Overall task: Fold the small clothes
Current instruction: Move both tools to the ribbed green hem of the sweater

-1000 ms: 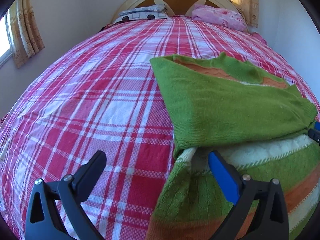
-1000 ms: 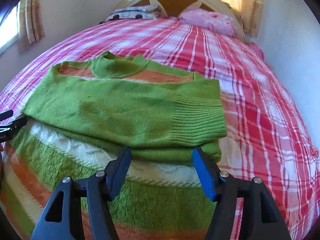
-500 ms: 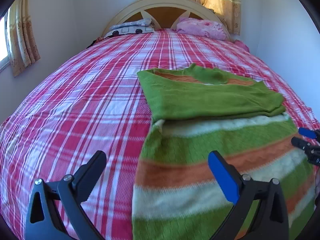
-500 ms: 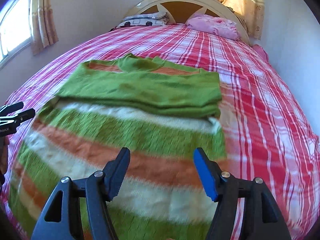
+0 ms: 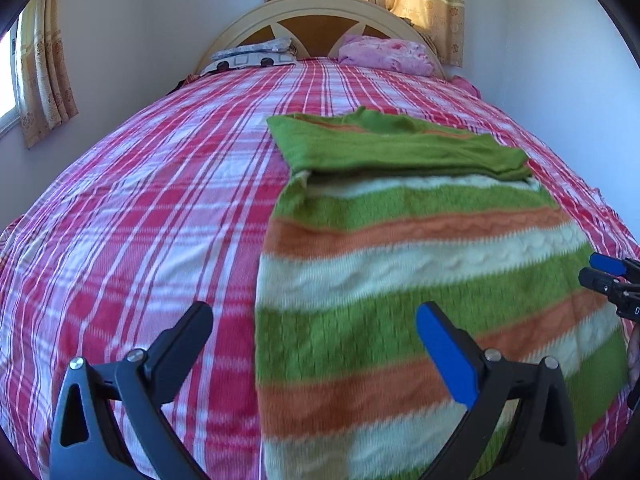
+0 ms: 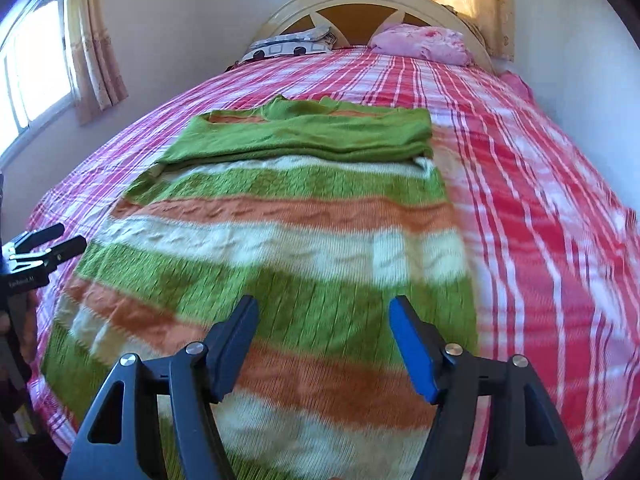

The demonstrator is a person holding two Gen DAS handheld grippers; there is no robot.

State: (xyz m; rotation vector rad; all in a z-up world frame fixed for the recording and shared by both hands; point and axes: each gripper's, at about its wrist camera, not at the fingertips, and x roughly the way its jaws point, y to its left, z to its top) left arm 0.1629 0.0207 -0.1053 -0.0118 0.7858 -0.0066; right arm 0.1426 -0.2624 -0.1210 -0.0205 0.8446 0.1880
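A knitted sweater striped green, orange and cream lies flat on the bed, its plain green sleeves folded across the chest at the far end. My left gripper hangs open above the sweater's left edge, one finger over the bedspread and the blue-padded one over the knit. My right gripper is open above the lower right part of the sweater, with nothing between its fingers. Each gripper also shows at the edge of the other's view.
The bed wears a red and white plaid cover. At the head stand a cream headboard, a patterned pillow and a pink pillow. Curtained windows are on the left wall and behind the headboard; a white wall runs along the right side.
Both grippers have drawn back from the folded sleeves towards the foot of the bed, so the striped body now fills the near view. The sweater itself has stayed put.
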